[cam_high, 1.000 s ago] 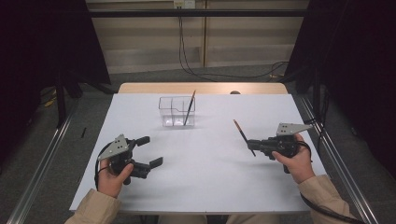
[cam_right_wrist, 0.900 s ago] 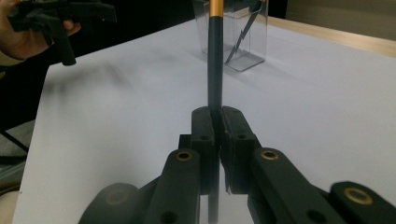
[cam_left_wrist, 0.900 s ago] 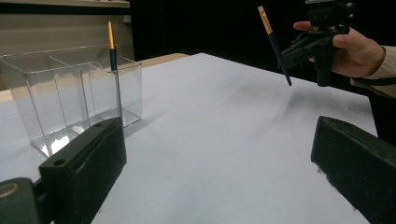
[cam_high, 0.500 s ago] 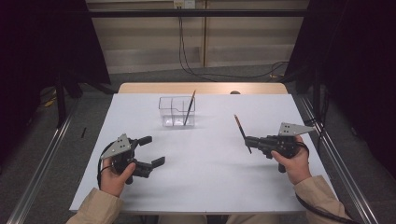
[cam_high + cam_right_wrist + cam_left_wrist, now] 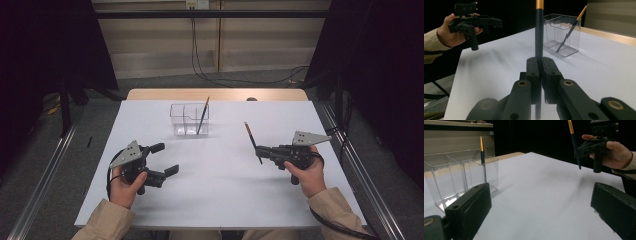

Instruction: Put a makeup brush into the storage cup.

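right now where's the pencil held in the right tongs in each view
High view: the held pencil is right of centre, slanting up-left from the right tongs.
Left gripper view: upper right, near upright, its gold end at the top edge.
Right gripper view: centre, rising upright from the shut jaws.
Shared landmark: the clear divided holder with a second pencil leaning in it.
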